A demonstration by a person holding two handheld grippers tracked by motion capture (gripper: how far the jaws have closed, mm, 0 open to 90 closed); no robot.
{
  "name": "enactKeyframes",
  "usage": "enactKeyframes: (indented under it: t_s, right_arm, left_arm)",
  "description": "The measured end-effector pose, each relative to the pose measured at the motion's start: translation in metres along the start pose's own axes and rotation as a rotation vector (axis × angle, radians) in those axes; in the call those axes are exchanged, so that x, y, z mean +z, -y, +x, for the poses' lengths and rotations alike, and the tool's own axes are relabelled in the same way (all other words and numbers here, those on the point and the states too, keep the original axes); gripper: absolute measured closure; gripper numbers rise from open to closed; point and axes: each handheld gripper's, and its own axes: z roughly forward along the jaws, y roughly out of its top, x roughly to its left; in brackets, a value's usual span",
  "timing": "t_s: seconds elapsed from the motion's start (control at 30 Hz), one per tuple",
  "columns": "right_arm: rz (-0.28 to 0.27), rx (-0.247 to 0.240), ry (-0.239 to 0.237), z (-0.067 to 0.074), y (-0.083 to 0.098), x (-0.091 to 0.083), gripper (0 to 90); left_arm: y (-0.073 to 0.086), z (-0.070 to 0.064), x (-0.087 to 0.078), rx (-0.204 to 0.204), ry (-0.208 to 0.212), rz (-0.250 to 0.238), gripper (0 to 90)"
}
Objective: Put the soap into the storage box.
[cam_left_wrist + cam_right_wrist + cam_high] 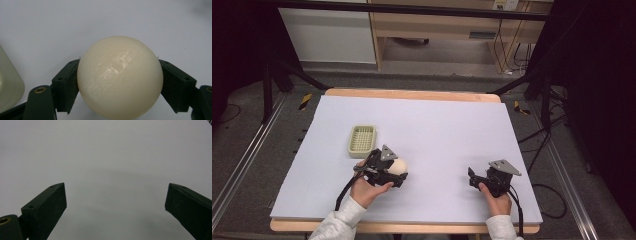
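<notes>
1. Cream ball (120,77) sits clamped between the two black jaws of the left gripper (120,82); in the left gripper view each jaw presses flat against a side of it, and its glossy surface carries faint scuffs.
2. From the high view the same ball (399,165) is a small pale spot at the tip of the left gripper (398,170), over the white sheet (437,130) toward the near left part of the table. Whether it touches the sheet I cannot tell.
3. The high view also shows a pale green slotted tray (362,140) just beyond the left gripper, close but apart. In the left gripper view just a rounded corner of that tray (10,85) appears at the left edge.
4. The right gripper (473,176) is held low over the near right part of the sheet, well apart from the ball.
5. In the right gripper view, the right gripper (116,202) has its jaws spread wide, with bare sheet between them.
</notes>
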Motion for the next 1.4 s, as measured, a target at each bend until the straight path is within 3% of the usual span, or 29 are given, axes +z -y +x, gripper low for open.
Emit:
enactKeyframes:
  t_s: [1.4]
  right_arm:
    - [0.004, 0.003, -0.002, 0.000, 0.000, 0.000, 4.2]
  left_arm:
    - [0.004, 0.047, -0.031, -0.080, -0.082, -0.049, 24.0]
